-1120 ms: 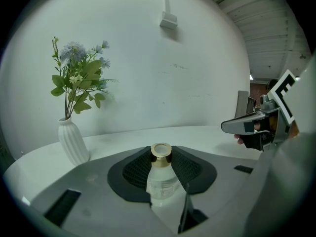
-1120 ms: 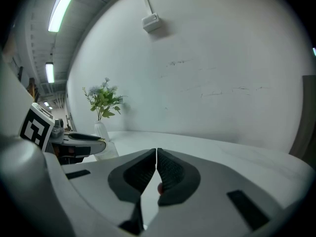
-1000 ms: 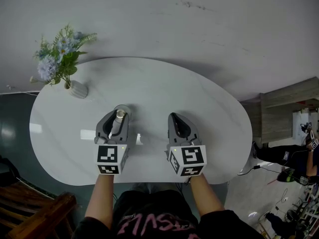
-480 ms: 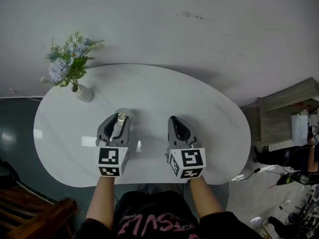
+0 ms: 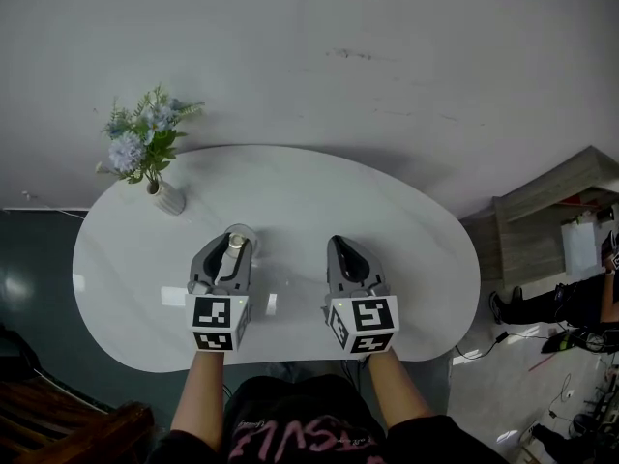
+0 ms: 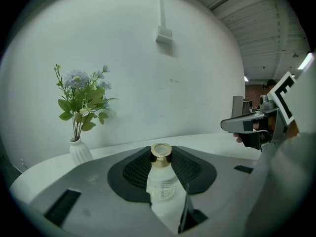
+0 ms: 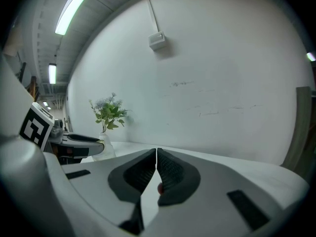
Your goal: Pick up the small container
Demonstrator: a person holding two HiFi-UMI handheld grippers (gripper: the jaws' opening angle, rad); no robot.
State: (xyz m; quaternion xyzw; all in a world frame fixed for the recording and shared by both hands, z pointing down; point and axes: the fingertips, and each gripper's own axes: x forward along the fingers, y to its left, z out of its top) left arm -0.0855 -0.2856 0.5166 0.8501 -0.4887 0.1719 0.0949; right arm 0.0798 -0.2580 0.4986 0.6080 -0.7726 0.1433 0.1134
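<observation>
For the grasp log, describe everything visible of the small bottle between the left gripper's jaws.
The small bottle is frosted, translucent, glass-like, with faint print on its front and a shiny gold collar under a pale round top. It stands upright, clamped between the left gripper's dark textured pads. Its base is hidden, so whether it rests on the white table cannot be told.

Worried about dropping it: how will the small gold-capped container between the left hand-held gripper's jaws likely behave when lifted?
The small container looks like frosted glass, so probably rigid, smooth and breakable. Taller than wide under its gold cap, it may tip if nudged. The textured pads should help grip.
</observation>
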